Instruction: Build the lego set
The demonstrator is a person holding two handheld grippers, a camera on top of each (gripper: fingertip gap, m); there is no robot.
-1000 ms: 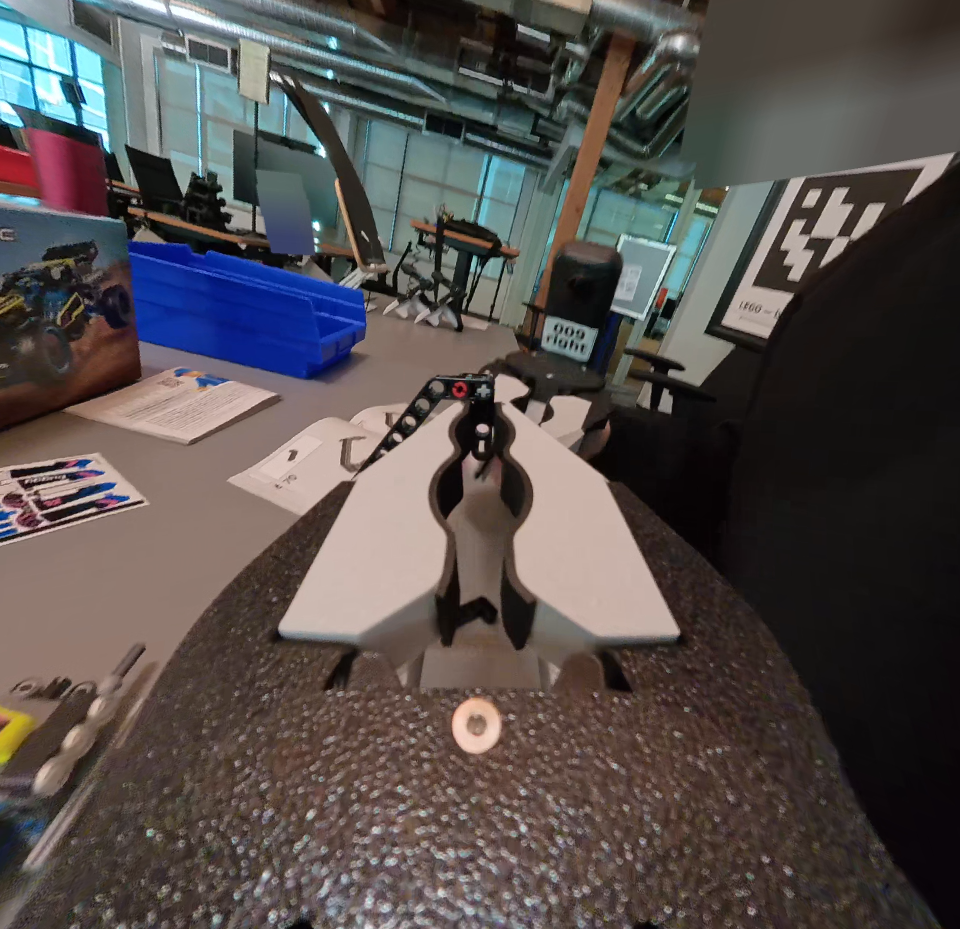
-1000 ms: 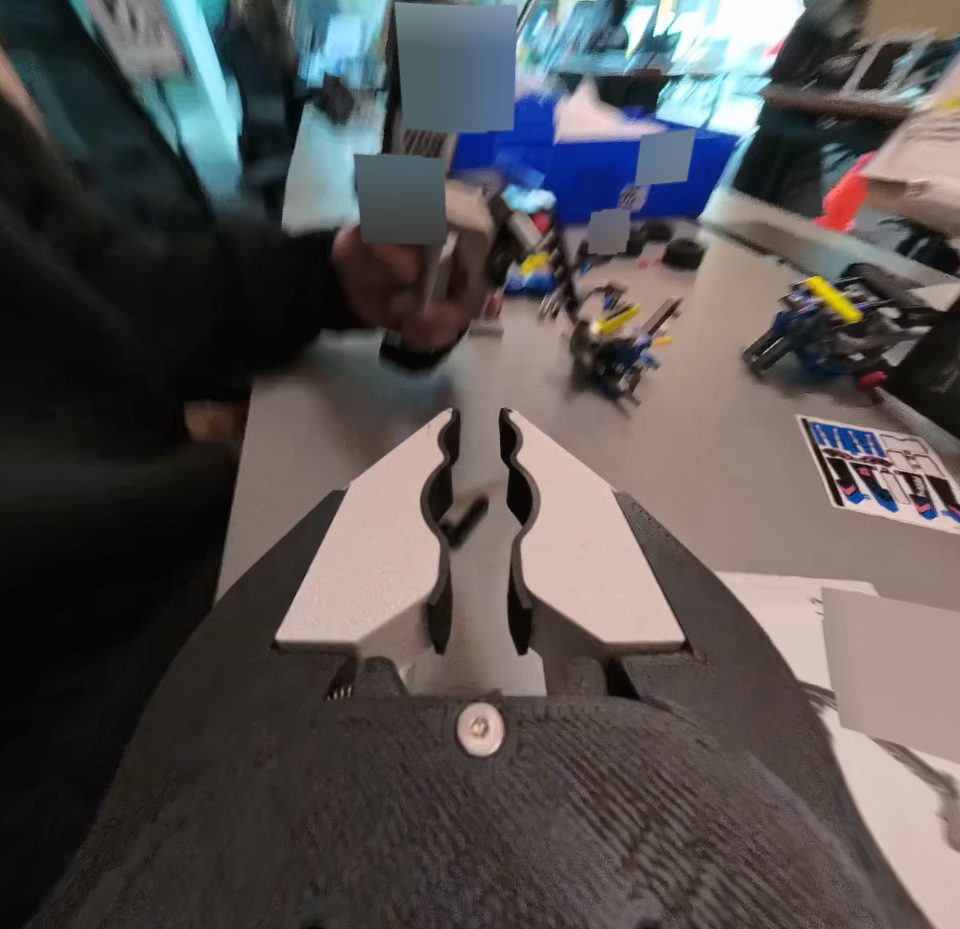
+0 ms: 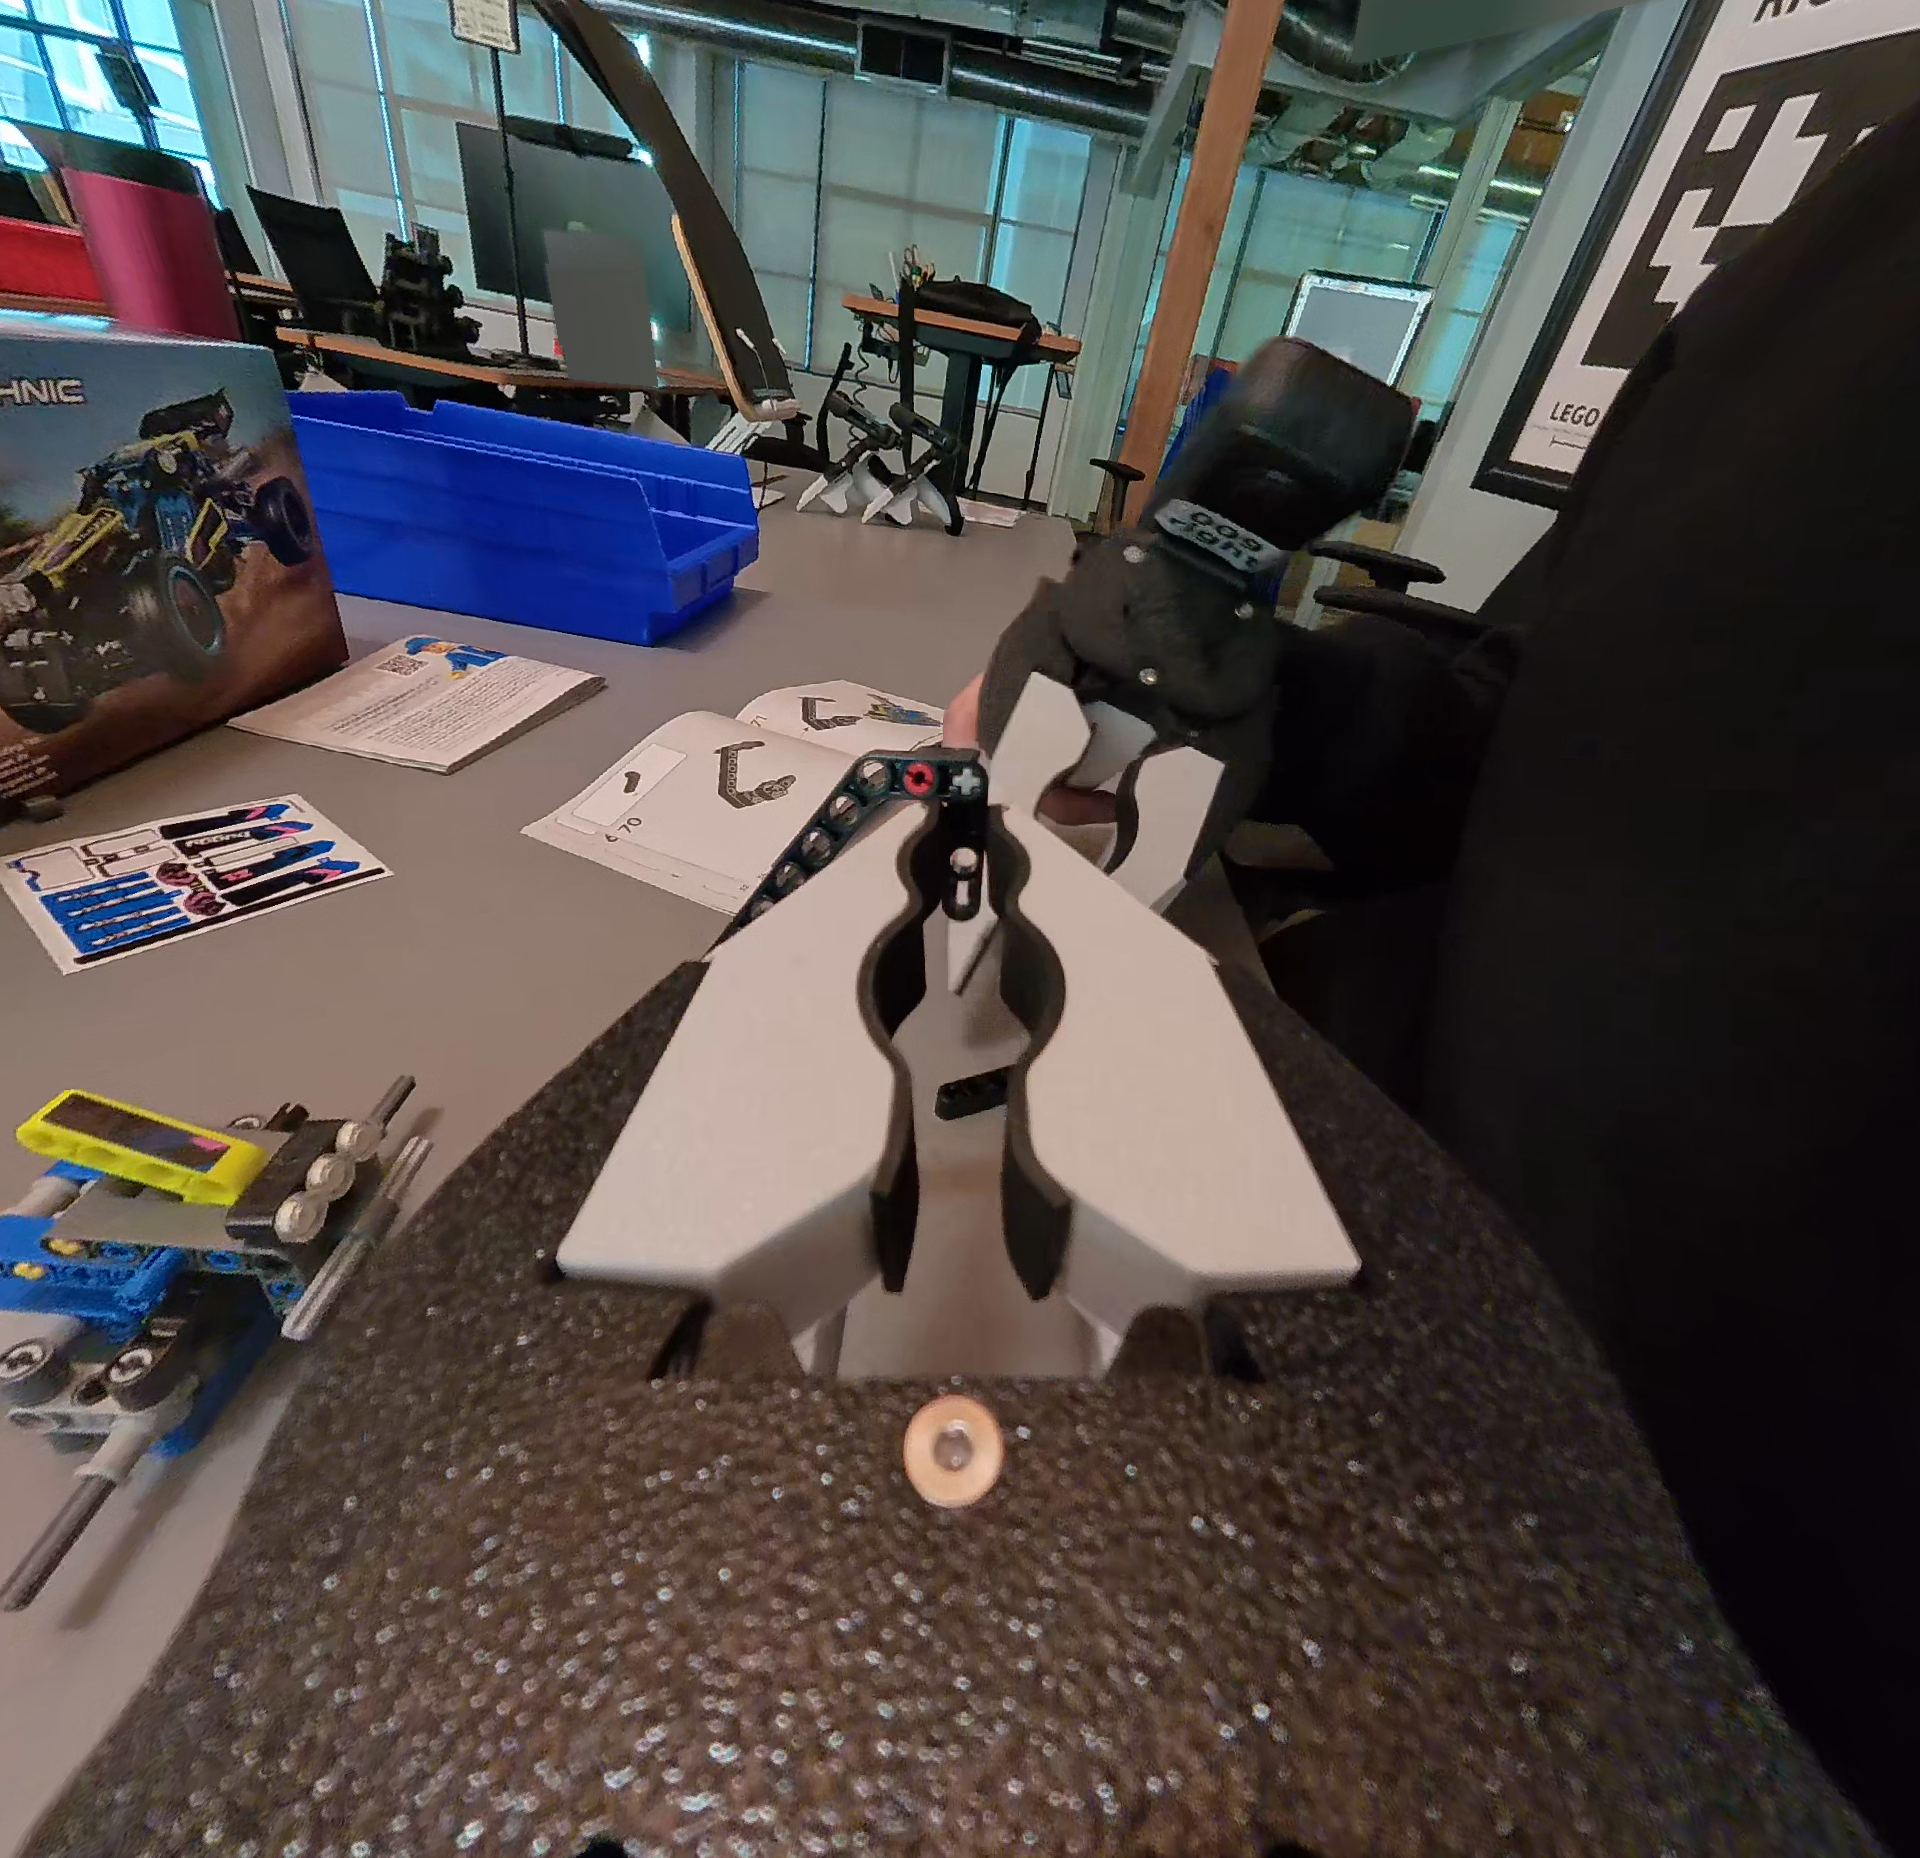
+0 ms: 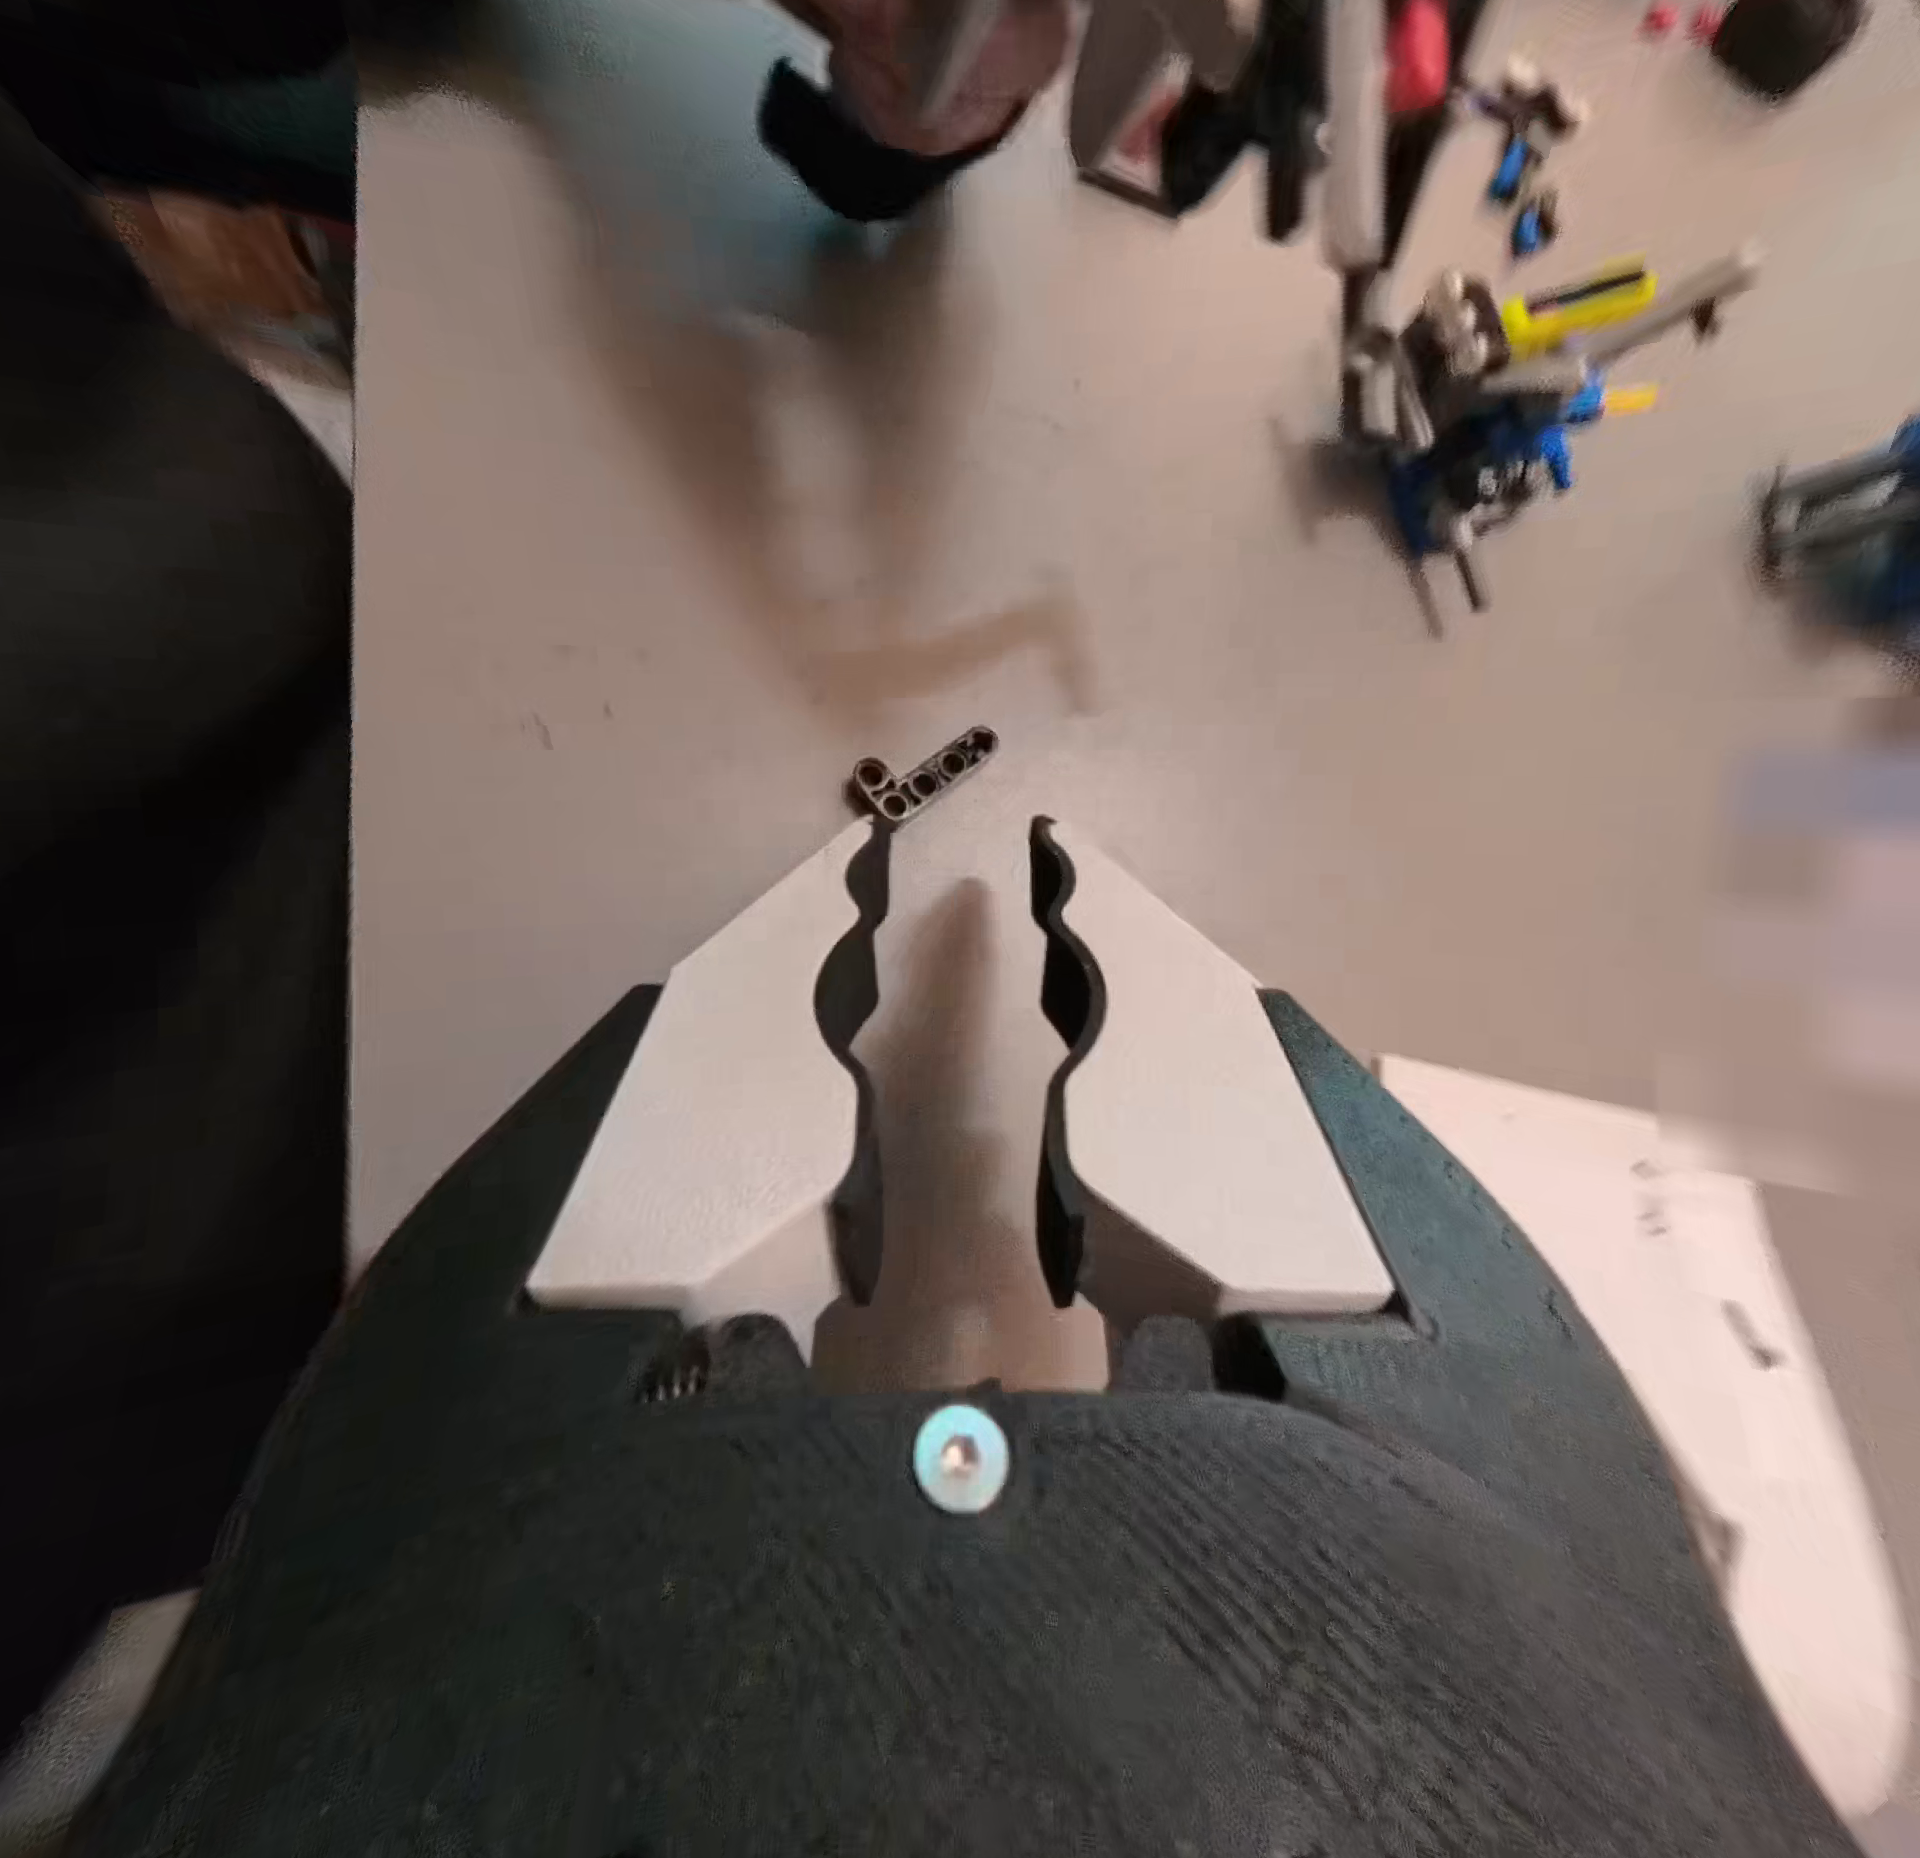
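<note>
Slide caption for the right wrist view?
Open right gripper above a small L-shaped beam lying on the table.

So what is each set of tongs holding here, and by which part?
The left tongs grip a bent black beam by its short arm near the corner. The right tongs are open and hold nothing; a small L-shaped piece lies just beyond their tips.

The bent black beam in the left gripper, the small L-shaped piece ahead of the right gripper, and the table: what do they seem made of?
Bent black beam: likely moulded plastic, slightly glossy, with regular round holes; the left gripper is shut on it.
Small L-shaped piece: probably the same plastic, dark, holed; it lies just past the open right gripper.
Table: smooth matt grey, perhaps laminate; uncertain.
</note>
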